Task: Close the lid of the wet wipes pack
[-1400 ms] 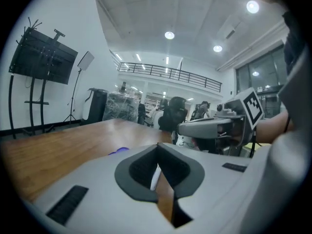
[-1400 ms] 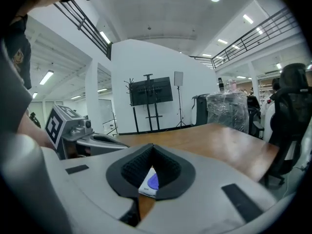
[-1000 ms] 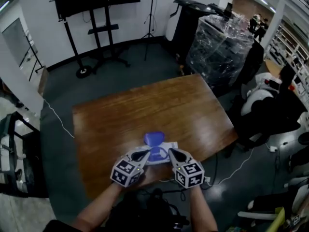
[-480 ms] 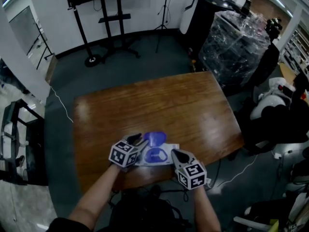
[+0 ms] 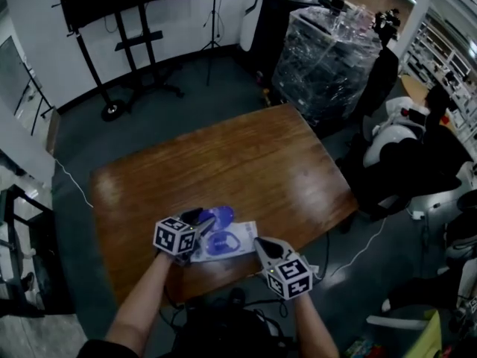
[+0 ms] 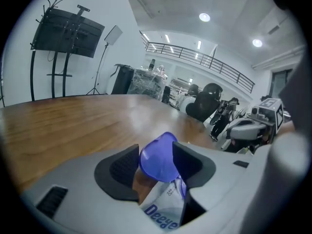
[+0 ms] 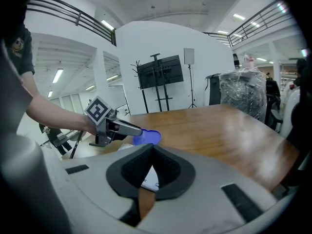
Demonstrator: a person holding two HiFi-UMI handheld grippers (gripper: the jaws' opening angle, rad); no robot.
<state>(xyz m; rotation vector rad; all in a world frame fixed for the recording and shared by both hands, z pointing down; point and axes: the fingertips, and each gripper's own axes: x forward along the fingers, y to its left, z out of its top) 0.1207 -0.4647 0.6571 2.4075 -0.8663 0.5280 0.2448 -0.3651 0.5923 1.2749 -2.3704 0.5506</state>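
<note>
While the wet wipes pack (image 5: 227, 246) lies flat on the wooden table (image 5: 246, 155), close to the edge nearest the person, its purple lid (image 5: 218, 216) stands up off the pack, so the closing is not yet done. The left gripper (image 5: 200, 218) has that lid between its jaws, which are opening at this moment. In the left gripper view the flap sits against one pad with a gap at the other, so I'd say it is not pinched. The right gripper (image 5: 261, 243) hangs just beside the pack's right end, jaws pressed together with nothing in them. As far as I can see it is not touching the pack.

What worries me is that the lid looks springy. Let go like this, it may simply stand there or drop only partway without snapping down. A push from the left tips could also slide the light pack across the slick wood, since nothing pins it. It lies near enough to the edge to be nudged off.

Both forearms reach in from the near side, with both grippers tipped forward and somewhat downward. The left is angled inward toward the lid, and the right sits further back over the table's rim.
</note>
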